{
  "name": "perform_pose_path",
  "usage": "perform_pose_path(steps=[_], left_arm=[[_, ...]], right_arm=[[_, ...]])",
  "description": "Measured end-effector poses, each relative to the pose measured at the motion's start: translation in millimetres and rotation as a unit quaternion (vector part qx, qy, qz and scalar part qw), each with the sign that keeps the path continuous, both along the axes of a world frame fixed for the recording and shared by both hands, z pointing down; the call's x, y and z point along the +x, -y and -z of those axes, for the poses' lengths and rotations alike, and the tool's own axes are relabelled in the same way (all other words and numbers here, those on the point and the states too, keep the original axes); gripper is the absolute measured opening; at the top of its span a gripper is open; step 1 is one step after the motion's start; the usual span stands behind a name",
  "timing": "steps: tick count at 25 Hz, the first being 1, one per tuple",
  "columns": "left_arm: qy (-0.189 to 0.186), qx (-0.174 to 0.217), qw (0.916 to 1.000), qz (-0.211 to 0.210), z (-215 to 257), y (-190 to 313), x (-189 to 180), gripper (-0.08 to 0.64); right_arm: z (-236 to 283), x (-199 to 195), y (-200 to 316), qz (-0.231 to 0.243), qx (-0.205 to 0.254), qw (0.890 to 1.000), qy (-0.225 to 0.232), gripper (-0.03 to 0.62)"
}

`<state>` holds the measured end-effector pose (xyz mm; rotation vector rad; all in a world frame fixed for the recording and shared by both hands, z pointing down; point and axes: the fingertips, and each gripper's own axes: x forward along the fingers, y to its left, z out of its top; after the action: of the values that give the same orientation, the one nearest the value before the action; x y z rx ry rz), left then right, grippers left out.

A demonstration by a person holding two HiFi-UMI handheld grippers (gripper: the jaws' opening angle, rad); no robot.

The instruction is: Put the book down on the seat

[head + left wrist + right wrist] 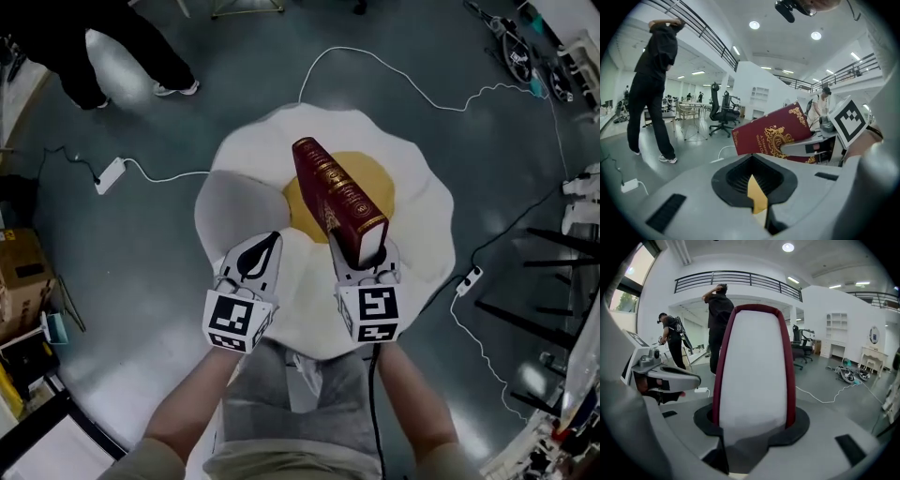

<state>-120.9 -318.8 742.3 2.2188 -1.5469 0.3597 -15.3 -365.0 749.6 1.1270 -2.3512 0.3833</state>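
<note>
While pinched by right gripper (360, 255), book (328, 183) lengthwise away, spine up, over seat (422, 234); left gripper (268, 242) closed

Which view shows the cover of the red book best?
The left gripper view: the book faces it with its gold-printed cover. The head view shows the spine from above; the right gripper view only the white page edges between the jaws.

One red book (328, 183), one egg-shaped seat (422, 216) on the floor, and two tongs: the left tongs (267, 246) and the right tongs (361, 251). Each carries one marker cube, two in all (234, 322). Two white plug blocks (110, 175) lie on the floor, one left, one right. One cardboard box (19, 272) sits at the left. Two bystanders (719, 319) stand far off, and there are two black office chairs (724, 115).
</note>
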Motion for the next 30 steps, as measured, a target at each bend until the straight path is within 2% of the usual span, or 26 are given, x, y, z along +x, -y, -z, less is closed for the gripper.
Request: perform_pose_path(steps=[6,14,18,23,26,30], left_arm=[[-0.001,-0.041,0.9991,-0.010,-92.0,1.6,1.3,-0.002],[-0.008,-0.081,0.9967,-0.002,-169.0,-2.6,5.8,-0.002],[-0.004,-0.095,0.9955,-0.004,-191.3,-8.8,7.9,-0.002],[0.001,-0.100,0.9948,-0.020,-203.8,-13.9,18.1,-0.002],[0.003,-0.097,0.9950,-0.022,-203.0,-14.2,19.5,-0.002],[-0.003,-0.093,0.9955,-0.017,-193.0,-16.8,19.7,-0.002]], right_arm=[[-109.7,-13.4,2.0,0.013,-0.034,0.999,-0.021,0.212],[-234.3,-18.0,-13.9,0.053,-0.073,0.992,-0.087,0.213],[-267.5,-20.5,-20.9,0.073,-0.082,0.989,-0.102,0.213],[-309.0,-21.7,-45.9,0.115,-0.131,0.977,-0.123,0.216],[-315.2,-26.3,-53.2,0.134,-0.142,0.974,-0.119,0.216],[-313.4,-38.6,-76.3,0.199,-0.164,0.959,-0.115,0.304]])
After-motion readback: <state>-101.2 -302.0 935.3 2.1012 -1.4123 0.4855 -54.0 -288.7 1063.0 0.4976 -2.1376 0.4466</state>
